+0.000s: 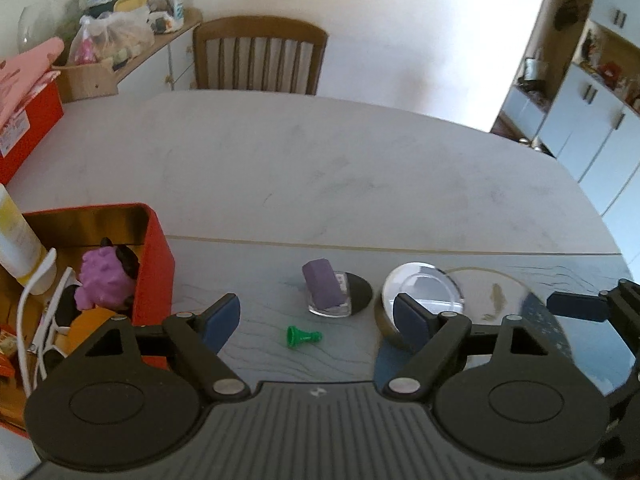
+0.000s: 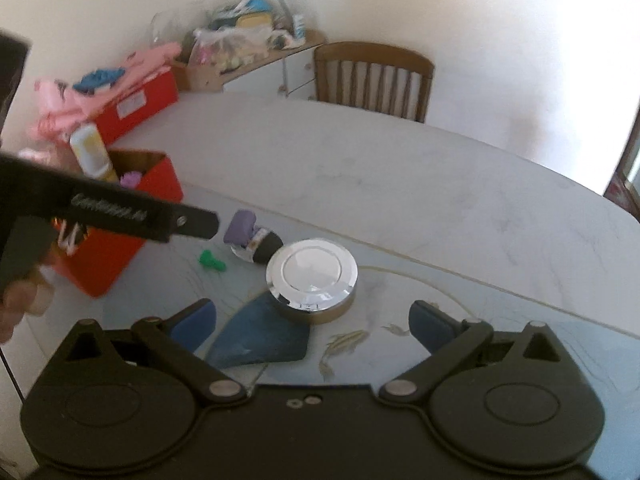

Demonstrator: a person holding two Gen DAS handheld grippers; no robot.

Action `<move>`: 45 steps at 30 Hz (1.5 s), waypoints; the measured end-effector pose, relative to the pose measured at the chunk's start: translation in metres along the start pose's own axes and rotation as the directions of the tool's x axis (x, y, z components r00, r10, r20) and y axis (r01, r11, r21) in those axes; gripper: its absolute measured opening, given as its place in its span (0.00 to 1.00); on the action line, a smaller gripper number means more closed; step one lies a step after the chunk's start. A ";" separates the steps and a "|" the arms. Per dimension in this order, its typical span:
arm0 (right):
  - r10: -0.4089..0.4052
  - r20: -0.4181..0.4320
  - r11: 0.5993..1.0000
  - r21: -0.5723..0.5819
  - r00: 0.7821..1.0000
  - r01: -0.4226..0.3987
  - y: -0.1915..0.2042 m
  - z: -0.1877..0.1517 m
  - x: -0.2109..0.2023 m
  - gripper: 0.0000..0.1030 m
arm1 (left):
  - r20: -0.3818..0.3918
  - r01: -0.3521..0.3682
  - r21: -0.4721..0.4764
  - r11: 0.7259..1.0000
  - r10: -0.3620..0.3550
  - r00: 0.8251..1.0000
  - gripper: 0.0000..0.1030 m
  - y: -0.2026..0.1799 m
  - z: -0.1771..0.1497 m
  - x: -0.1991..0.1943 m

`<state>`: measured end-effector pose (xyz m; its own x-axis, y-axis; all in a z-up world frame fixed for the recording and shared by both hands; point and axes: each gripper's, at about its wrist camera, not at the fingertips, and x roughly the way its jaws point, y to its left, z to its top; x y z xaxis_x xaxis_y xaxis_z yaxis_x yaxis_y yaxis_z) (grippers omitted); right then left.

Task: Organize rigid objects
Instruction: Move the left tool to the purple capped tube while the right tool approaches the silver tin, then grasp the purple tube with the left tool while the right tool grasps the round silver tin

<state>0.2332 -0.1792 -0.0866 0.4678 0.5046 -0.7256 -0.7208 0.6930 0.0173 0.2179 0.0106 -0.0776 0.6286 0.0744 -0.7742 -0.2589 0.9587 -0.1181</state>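
A small green chess-pawn piece [image 1: 302, 336] lies on its side on the table between my left gripper's [image 1: 316, 320] open fingers; it also shows in the right wrist view [image 2: 212, 261]. Beyond it lies a purple-capped clear bottle [image 1: 326, 290] [image 2: 250, 236]. A round chrome-lidded tin [image 1: 420, 300] [image 2: 312, 276] stands to the right. My right gripper [image 2: 312, 320] is open and empty, just short of the tin. The red open box [image 1: 154, 264] [image 2: 120, 256] at the left holds a purple toy [image 1: 106, 280] and other items.
A white and yellow tube [image 1: 16, 240] stands in the box. A second red box [image 1: 32, 128] with pink cloth sits at the far left. A wooden chair [image 1: 260, 56] stands behind the table. A blue patch [image 2: 260, 336] shows on the tabletop under the tin.
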 end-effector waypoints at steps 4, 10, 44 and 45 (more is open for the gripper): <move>0.020 -0.010 0.999 -0.035 1.000 -0.021 -0.002 0.001 0.014 1.00 | -0.004 -0.018 -0.018 1.000 0.018 1.000 0.81 0.001 0.003 0.017; 0.024 -0.035 0.998 -0.057 0.999 -0.026 -0.008 0.004 0.039 0.97 | -0.013 -0.035 -0.011 0.999 0.035 0.999 0.81 0.000 0.007 0.038; -0.006 -0.053 0.999 -0.042 0.999 0.004 -0.003 0.012 0.066 0.73 | -0.046 0.038 0.013 0.999 -0.037 0.998 0.20 -0.008 0.010 0.060; -0.004 -0.051 0.999 -0.038 0.999 0.002 -0.004 0.011 0.063 0.73 | -0.049 0.042 0.012 0.999 -0.041 0.998 0.20 -0.008 0.010 0.060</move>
<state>0.2712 -0.1440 -0.1245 0.4437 0.4748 -0.7601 -0.7387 0.6739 -0.0102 0.2647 0.0097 -0.1165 0.6023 0.0217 -0.7980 -0.2235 0.9642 -0.1425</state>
